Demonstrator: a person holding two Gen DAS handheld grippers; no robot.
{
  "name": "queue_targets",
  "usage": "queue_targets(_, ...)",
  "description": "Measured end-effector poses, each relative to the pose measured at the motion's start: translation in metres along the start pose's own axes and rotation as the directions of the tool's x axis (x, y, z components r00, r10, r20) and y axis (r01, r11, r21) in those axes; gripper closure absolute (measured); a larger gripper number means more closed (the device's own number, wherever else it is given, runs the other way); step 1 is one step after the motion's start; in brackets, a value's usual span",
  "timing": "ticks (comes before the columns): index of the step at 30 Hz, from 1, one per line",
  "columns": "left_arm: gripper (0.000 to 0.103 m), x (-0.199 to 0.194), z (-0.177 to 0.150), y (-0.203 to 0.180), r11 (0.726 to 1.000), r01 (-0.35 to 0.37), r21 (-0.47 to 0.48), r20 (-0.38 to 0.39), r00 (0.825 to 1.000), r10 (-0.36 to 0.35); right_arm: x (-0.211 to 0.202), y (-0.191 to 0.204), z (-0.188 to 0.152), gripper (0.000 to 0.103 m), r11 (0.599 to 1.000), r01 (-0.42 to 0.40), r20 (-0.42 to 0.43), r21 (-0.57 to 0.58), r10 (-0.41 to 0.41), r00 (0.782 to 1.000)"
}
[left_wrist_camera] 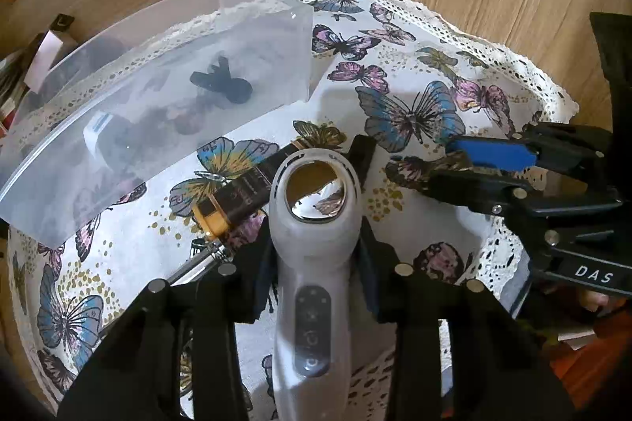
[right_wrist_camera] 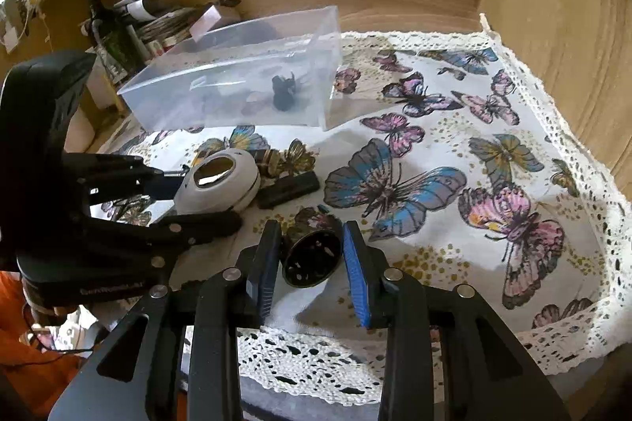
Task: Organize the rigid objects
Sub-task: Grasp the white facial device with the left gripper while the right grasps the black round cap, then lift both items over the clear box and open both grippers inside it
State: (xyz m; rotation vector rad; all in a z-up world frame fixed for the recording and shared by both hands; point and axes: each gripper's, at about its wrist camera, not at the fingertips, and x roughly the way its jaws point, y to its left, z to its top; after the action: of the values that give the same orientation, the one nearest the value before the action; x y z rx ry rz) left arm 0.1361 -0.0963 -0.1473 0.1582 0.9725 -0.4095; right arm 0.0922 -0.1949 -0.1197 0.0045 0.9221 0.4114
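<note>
My left gripper (left_wrist_camera: 316, 247) is shut on a white handheld device (left_wrist_camera: 314, 223) with a round mirrored head, held above the butterfly cloth (left_wrist_camera: 414, 73); it also shows in the right wrist view (right_wrist_camera: 217, 182). My right gripper (right_wrist_camera: 312, 255) is open, its blue pads either side of a small dark round cap (right_wrist_camera: 312, 257) lying on the cloth, with gaps on both sides. A clear plastic box (right_wrist_camera: 237, 81) stands at the back left and holds a black clip (right_wrist_camera: 284, 91) and other dark items.
A dark tube with an orange end (left_wrist_camera: 237, 200) and a black stick (right_wrist_camera: 288, 190) lie on the cloth near the white device. Wooden walls close the back and right. Bottles and papers (right_wrist_camera: 130, 26) crowd the far left behind the box.
</note>
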Motion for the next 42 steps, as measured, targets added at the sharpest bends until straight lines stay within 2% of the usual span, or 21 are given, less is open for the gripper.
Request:
queue_targets(5, 0.065, -0.023, 0.007, 0.007, 1.0, -0.001, -0.019, 0.076, 0.997, 0.003, -0.007, -0.002, 0.01, 0.074, 1.0, 0.005, 0.042, 0.011, -0.005, 0.999)
queue_targets(14, 0.065, -0.078, 0.017, 0.03, 0.994, -0.038, -0.106, 0.24, 0.969, 0.062, -0.022, 0.01, 0.043, 0.074, 1.0, 0.001, 0.149, -0.007, 0.0, 0.989)
queue_targets(21, 0.065, -0.113, 0.022, 0.049, 0.988, -0.041, -0.151, 0.338, 0.937, 0.091, -0.028, 0.02, 0.07, 0.074, 1.0, -0.003, 0.215, -0.013, 0.005, 0.977)
queue_targets(25, 0.065, -0.135, 0.028, 0.063, 0.983, -0.052, -0.176, 0.396, 0.911, 0.119, -0.032, 0.028, 0.084, 0.074, 1.0, 0.001, 0.248, -0.029, 0.007, 0.969)
queue_targets(32, 0.065, -0.159, 0.036, 0.095, 0.967, -0.098, -0.237, 0.444, 0.874, 0.197, -0.035, 0.043, 0.114, 0.074, 0.998, 0.025, 0.29, -0.065, -0.005, 0.957)
queue_targets(39, 0.065, -0.163, 0.044, 0.133, 0.939, -0.126, -0.319, 0.443, 0.857, 0.265, -0.026, 0.056, 0.142, 0.074, 0.993, 0.029, 0.311, -0.113, 0.008, 0.95)
queue_targets(42, 0.065, -0.157, 0.05, 0.146, 0.932, -0.153, -0.33, 0.429, 0.855, 0.292, -0.016, 0.062, 0.149, 0.074, 0.991, 0.02, 0.302, -0.134, 0.021, 0.953)
